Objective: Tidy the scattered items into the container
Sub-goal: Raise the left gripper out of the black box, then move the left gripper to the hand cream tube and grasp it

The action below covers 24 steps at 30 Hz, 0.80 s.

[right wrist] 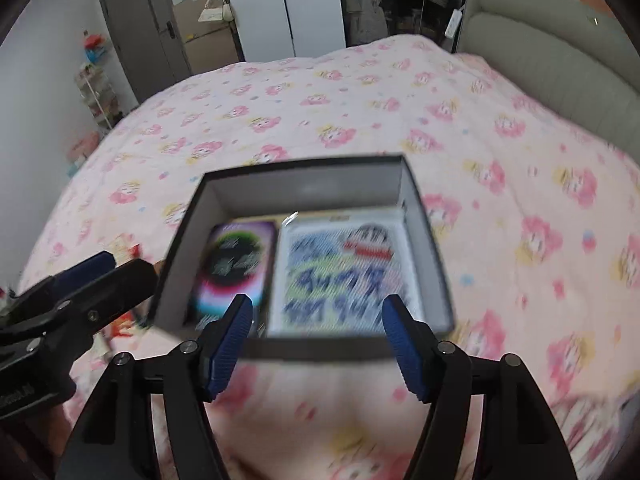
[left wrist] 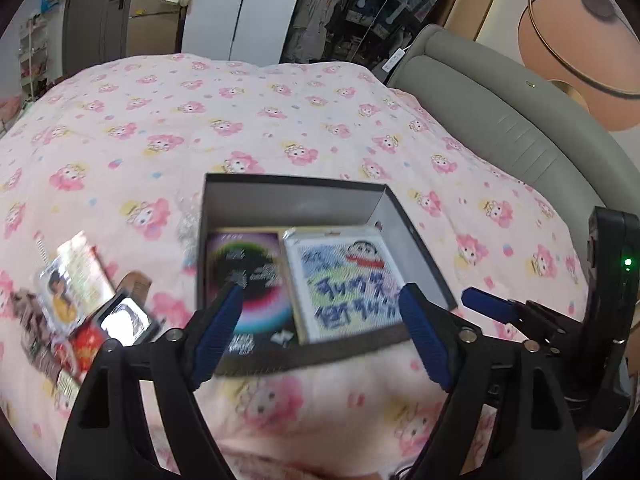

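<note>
A dark open box [left wrist: 296, 200] [right wrist: 308, 192] lies on the pink bed cover. Inside it lie a black card pack with a bright ring [left wrist: 248, 280] [right wrist: 236, 268] and a white cartoon picture with blue writing [left wrist: 344, 284] [right wrist: 340, 276]. Scattered cards and small packets [left wrist: 76, 300] lie left of the box. My left gripper [left wrist: 320, 312] is open and empty, just above the box's near wall. My right gripper [right wrist: 316, 320] is open and empty over the same near wall; it also shows at the right of the left wrist view [left wrist: 492, 308].
The pink patterned bed cover [left wrist: 280, 120] spreads all around. A grey padded headboard [left wrist: 500, 120] runs along the right. A wardrobe and door [right wrist: 152, 32] stand beyond the bed. The left gripper shows at the left of the right wrist view [right wrist: 84, 276].
</note>
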Available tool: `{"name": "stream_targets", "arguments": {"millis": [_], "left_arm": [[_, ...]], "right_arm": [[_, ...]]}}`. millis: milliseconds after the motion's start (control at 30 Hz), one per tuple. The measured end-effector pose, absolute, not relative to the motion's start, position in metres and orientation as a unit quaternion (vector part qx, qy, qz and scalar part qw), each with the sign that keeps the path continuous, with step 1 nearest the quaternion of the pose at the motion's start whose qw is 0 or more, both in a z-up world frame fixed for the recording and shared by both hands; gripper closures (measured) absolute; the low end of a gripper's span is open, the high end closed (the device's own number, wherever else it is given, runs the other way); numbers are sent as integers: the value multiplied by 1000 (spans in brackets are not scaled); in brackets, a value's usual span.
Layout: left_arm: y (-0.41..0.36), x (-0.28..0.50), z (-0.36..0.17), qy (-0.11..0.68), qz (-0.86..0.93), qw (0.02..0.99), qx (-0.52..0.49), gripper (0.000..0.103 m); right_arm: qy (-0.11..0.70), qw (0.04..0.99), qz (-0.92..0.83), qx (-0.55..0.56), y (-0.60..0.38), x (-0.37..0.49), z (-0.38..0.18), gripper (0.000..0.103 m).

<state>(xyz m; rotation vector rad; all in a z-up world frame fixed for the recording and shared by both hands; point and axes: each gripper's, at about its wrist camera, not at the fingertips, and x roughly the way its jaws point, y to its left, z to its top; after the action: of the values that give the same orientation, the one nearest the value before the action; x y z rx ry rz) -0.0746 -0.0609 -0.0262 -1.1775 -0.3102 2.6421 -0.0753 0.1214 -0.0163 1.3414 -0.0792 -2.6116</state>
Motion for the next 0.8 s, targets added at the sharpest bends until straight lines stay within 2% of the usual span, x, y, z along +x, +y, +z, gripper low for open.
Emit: {"name": "stream_targets", "arguments": {"millis": [200, 367, 800], "left_arm": [[-69, -43, -43, -92, 895, 99, -426, 20], [-89, -30, -51, -97, 893, 83, -432, 20], [-224, 6, -77, -178, 886, -20, -428, 22]], "right_arm": [[-28, 106, -886, 451, 119, -51, -18, 38], [-8, 144, -881, 451, 90, -46, -18, 38], [75, 275, -840, 461, -53, -47, -38, 38]]}}
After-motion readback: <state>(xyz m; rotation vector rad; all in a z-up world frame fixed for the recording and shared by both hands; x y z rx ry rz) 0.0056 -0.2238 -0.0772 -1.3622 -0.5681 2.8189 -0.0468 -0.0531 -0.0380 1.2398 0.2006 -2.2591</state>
